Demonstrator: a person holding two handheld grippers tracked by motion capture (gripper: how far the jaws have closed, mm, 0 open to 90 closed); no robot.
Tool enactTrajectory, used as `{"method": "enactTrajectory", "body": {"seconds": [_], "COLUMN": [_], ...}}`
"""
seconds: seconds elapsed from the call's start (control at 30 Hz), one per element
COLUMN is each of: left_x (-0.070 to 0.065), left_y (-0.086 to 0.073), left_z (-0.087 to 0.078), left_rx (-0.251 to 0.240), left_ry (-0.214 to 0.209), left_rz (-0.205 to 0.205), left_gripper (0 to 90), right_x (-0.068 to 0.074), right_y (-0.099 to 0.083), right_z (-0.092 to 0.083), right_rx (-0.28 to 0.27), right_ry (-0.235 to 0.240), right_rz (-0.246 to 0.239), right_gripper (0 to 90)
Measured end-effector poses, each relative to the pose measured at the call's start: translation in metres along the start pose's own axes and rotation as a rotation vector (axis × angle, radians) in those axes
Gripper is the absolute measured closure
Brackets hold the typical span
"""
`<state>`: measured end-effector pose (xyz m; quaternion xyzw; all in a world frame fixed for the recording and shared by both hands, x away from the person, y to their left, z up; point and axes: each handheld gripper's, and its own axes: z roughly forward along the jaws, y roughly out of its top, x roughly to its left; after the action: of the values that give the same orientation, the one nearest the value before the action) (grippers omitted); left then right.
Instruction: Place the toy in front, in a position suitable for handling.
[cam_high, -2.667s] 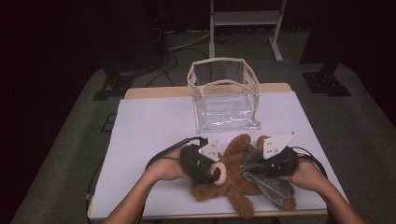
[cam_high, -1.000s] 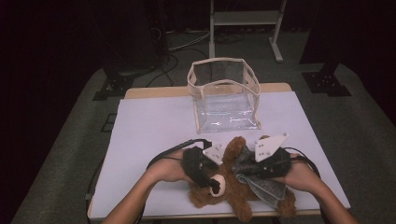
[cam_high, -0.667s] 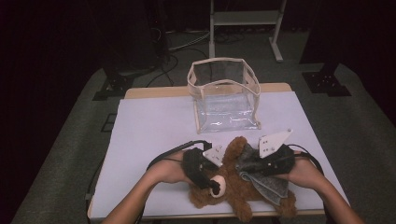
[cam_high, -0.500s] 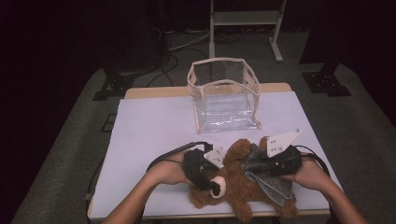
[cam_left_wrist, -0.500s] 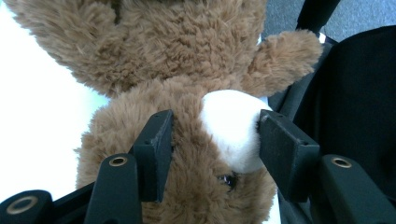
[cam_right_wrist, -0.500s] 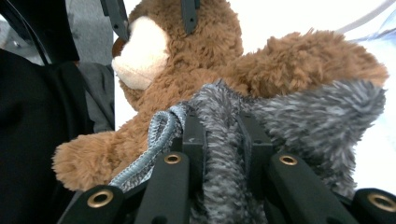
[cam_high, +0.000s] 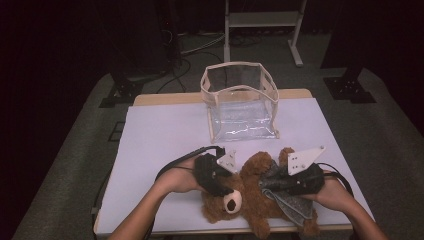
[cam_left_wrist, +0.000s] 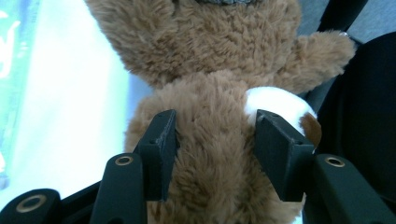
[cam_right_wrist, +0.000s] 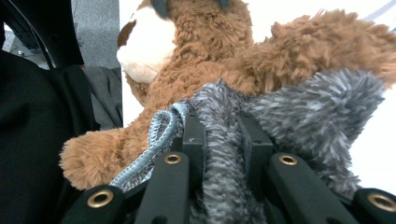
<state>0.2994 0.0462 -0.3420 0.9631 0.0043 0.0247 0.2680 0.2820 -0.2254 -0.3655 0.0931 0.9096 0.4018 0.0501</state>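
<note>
A brown teddy bear (cam_high: 250, 200) lies at the near edge of the white table (cam_high: 165, 130), its white snout (cam_high: 231, 202) turned up. My left gripper (cam_high: 225, 188) comes in from the left and its jaws have just been closing on the bear's head (cam_left_wrist: 210, 154), with the fur pressed between both pads. From the right, my right gripper (cam_high: 265, 184) is shut on a fold of the grey fuzzy garment (cam_high: 294, 206) that lies over the bear's body. In the right gripper view the grey fabric (cam_right_wrist: 299, 102) bunches between the right gripper's (cam_right_wrist: 224, 123) jaws, in front of the bear (cam_right_wrist: 210, 37).
A clear plastic bag (cam_high: 240, 100) with a beige rim stands open at the back middle of the table. Bare table lies to its left and right. Dark floor, cables and a metal stand (cam_high: 260, 20) are beyond the table.
The right gripper has shifted a little to the right and down with the grey garment in it. The left gripper stays at the bear's head.
</note>
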Motion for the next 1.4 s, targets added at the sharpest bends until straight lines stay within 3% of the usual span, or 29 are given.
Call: {"method": "enactTrajectory", "body": {"seconds": [0.13,0.23,0.33,0.5,0.73,0.9,1.07,1.17,1.4], "left_x": [-0.002,-0.005,-0.008,-0.007,-0.009,-0.008,-0.009,-0.01,-0.01], "left_y": [0.003,0.005,0.004,0.002,0.002,0.006,0.007,0.005,0.003], "left_z": [0.002,0.004,0.005,0.006,0.006,0.007,0.008,0.008,0.007], "left_rx": [0.022,0.041,0.044,0.023,0.029,0.05,0.059,0.049,0.035], "left_ry": [-0.003,0.0,0.011,0.011,0.013,0.008,0.001,0.004,0.001], "left_rz": [0.014,0.025,0.03,0.025,0.032,0.043,0.055,0.052,0.046], "left_gripper": [49.5,49.6,49.9,50.7,50.7,50.6,50.6,50.7,51.1], "right_x": [0.004,0.006,0.005,-0.005,-0.018,-0.021,-0.022,-0.022,-0.032], "right_y": [0.015,0.033,0.042,0.031,0.004,0.01,0.031,0.037,0.009], "right_z": [0.002,0.012,0.024,0.009,-0.023,-0.016,0.007,0.015,-0.011], "right_rx": [0.021,0.019,0.062,0.065,0.058,0.056,0.034,0.054,0.043], "right_ry": [-0.021,0.004,0.01,0.004,-0.041,-0.043,0.008,0.024,-0.015], "right_rz": [-0.045,-0.084,-0.119,-0.074,0.022,0.011,-0.019,-0.039,0.036], "right_gripper": [75.4,75.4,75.3,75.3,75.3,75.3,75.3,75.3,75.3]}}
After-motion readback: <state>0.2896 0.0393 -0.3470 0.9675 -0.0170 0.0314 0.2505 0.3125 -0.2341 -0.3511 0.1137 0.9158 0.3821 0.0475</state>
